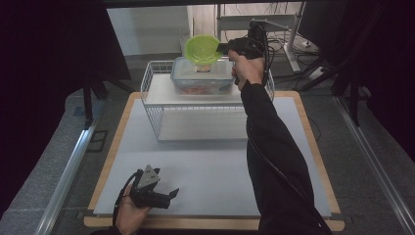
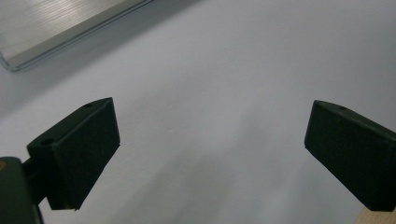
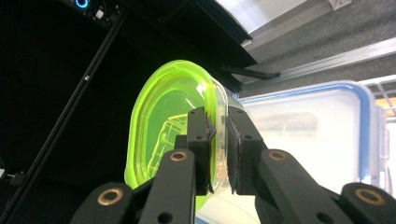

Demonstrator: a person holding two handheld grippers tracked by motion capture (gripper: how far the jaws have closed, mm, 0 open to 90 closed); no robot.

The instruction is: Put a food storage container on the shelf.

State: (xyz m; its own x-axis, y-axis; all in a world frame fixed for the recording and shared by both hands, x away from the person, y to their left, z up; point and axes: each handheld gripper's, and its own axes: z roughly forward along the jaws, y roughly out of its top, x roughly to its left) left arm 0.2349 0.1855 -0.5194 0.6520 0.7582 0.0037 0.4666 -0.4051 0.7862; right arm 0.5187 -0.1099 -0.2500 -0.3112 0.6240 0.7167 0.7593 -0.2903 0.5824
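High view: right tool (image 1: 222,48) holds a green bowl (image 1: 201,48) above the clear container (image 1: 201,77) in the wire rack (image 1: 155,98).

Right gripper view has the two black jaws pinched narrow on the green bowl's (image 3: 173,116) rim, the bowl tipped on edge, with the blue-rimmed container lid (image 3: 317,135) just behind it. Left tool (image 1: 169,197) rests low near the table's (image 1: 205,161) front edge, its jaws spread wide over bare table surface with nothing between them.
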